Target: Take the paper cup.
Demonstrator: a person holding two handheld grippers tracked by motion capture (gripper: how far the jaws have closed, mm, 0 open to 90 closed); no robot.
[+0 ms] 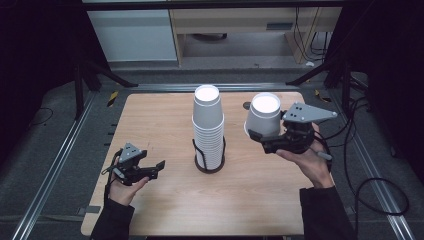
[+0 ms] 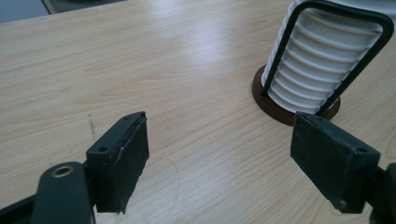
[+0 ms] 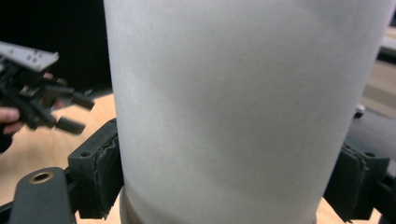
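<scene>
One white cup (image 1: 264,116) was held upside down, clamped at its sides by the right claw (image 1: 274,140), just right of the cup stack (image 1: 208,128) in its wire holder (image 1: 209,159), likely just lifted off. Left claw (image 1: 152,169) was kept wide, empty. Bench (image 1: 150,125) edges were well clear.

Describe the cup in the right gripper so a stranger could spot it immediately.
Start at the wooden table and its tall central stack of cups in a black wire holder. To the right, the right gripper clamps one white cup, upside down; it alone is separate and lifted.
</scene>
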